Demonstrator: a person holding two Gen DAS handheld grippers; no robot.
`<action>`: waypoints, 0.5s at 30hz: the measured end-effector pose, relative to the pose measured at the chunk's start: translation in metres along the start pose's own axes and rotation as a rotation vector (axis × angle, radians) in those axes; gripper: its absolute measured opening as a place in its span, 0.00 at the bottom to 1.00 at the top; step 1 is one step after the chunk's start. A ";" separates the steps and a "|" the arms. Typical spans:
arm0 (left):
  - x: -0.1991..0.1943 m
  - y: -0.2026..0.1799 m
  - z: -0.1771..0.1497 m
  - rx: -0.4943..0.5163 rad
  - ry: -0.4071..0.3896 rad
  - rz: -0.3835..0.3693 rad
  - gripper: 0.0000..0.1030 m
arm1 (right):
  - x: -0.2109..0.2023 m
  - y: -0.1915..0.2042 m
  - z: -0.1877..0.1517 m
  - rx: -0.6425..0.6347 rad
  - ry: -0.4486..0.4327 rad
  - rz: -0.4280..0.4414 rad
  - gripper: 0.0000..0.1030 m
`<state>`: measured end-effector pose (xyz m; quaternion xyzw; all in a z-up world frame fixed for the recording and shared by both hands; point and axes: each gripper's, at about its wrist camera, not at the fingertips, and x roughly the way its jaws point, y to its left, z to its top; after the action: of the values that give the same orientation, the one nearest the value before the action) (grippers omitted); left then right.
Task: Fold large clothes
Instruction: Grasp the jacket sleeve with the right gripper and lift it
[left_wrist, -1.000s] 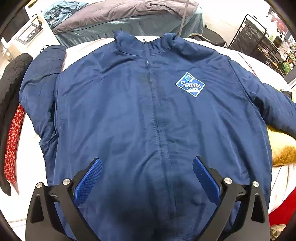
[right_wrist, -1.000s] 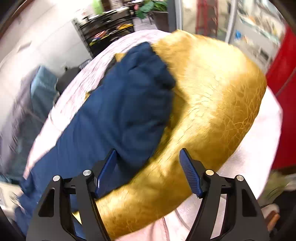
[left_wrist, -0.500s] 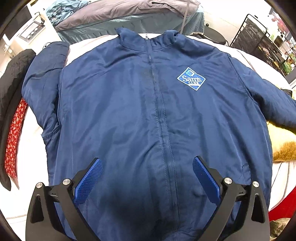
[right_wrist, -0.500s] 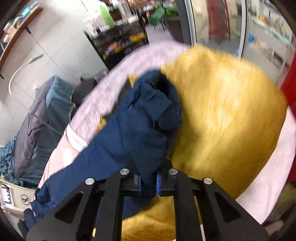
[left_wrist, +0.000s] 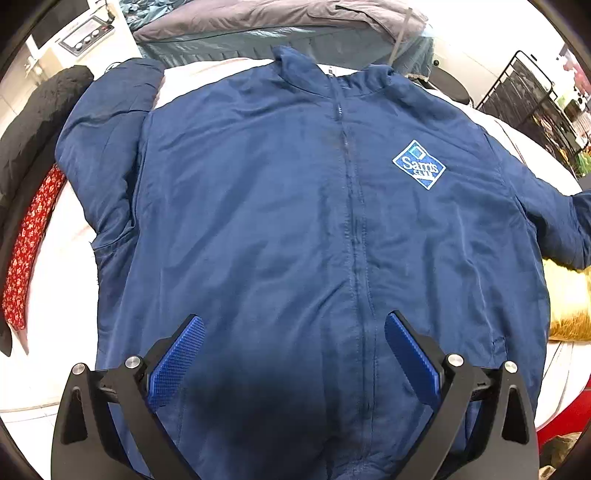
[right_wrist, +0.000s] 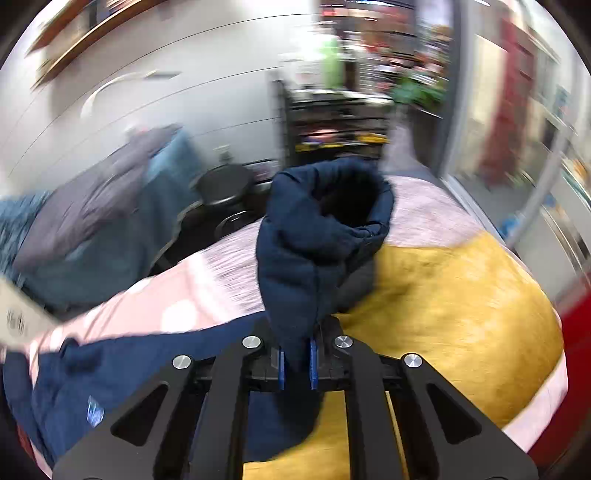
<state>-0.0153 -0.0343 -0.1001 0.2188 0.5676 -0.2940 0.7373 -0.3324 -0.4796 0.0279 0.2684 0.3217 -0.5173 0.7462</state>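
Observation:
A navy zip-up jacket (left_wrist: 280, 229) with a blue diamond logo patch (left_wrist: 419, 165) lies face up and spread on a white bed. My left gripper (left_wrist: 293, 350) is open and hovers over the jacket's lower front, near the zip. In the right wrist view my right gripper (right_wrist: 295, 363) is shut on the jacket's sleeve (right_wrist: 321, 236) and holds its cuff end lifted above a gold cloth (right_wrist: 454, 314). The jacket's other sleeve (left_wrist: 107, 147) lies folded along the left side.
A red patterned cloth (left_wrist: 29, 251) and a black garment (left_wrist: 33, 122) lie at the bed's left edge. A grey and teal bedding pile (left_wrist: 280, 26) sits behind the collar. A black wire rack (left_wrist: 532, 99) stands at the far right. A red object (right_wrist: 576, 332) borders the bed.
My right gripper closed on the sleeve and lifted it up off the gold cloth. My left gripper stayed open and drifted slightly over the jacket's lower front.

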 end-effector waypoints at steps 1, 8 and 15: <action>-0.001 0.001 0.000 0.000 -0.004 0.005 0.94 | -0.001 0.021 -0.001 -0.045 -0.001 0.024 0.09; -0.006 0.010 -0.003 0.017 -0.036 0.040 0.94 | -0.013 0.175 -0.028 -0.305 0.034 0.236 0.09; -0.010 0.040 -0.012 -0.063 -0.053 0.076 0.94 | -0.015 0.333 -0.095 -0.520 0.182 0.463 0.09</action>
<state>0.0020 0.0049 -0.0943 0.2090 0.5479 -0.2536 0.7693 -0.0408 -0.2942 0.0000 0.1803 0.4381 -0.2094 0.8554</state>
